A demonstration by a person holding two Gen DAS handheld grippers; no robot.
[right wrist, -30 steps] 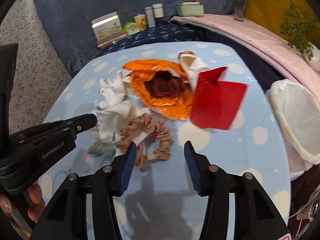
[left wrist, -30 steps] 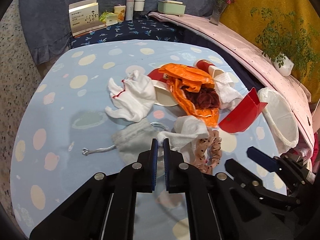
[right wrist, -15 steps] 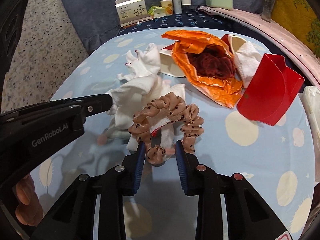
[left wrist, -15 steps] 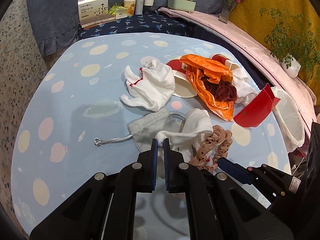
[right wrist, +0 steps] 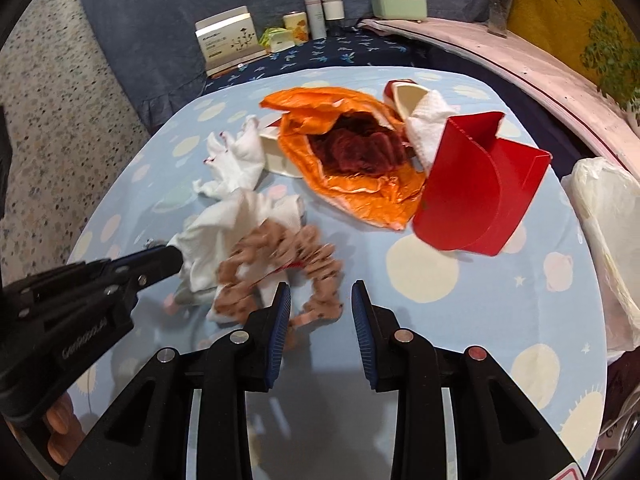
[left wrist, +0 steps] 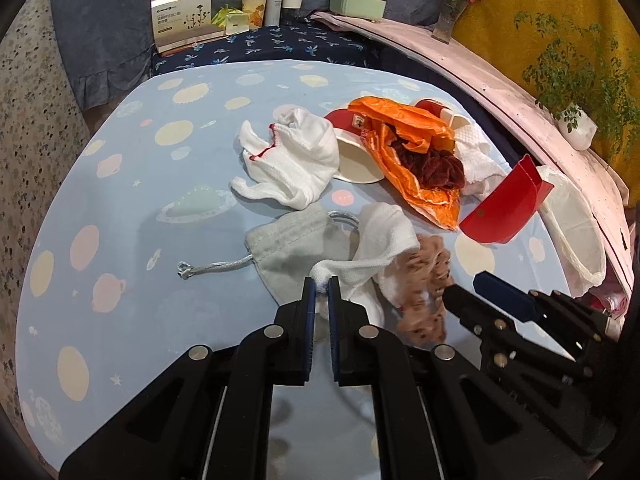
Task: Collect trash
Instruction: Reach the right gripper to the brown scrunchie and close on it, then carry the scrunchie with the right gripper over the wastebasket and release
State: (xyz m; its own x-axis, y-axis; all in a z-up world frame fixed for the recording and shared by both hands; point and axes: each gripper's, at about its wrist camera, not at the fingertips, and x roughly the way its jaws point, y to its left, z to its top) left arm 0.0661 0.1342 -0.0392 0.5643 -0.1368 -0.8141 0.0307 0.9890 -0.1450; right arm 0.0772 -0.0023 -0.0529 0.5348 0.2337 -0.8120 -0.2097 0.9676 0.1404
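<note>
— What do your left tongs (left wrist: 322, 289) hold?

— They are nearly closed, and they pinch a corner of the white cloth (left wrist: 382, 236). A grey drawstring pouch (left wrist: 298, 244) lies just beyond them on the surface (left wrist: 120, 184).

— And the right tongs (right wrist: 320, 304)?

— I see them partly open, with the brown scrunchie (right wrist: 280, 256) between the tips; the picture is blurred, so I cannot tell if they touch it. The orange bag (right wrist: 352, 152) and the red box (right wrist: 480, 196) lie further ahead.

Two white gloves (left wrist: 296, 160), two scrunchies (right wrist: 280, 264), one red box (right wrist: 480, 196), one pouch (left wrist: 296, 244).
</note>
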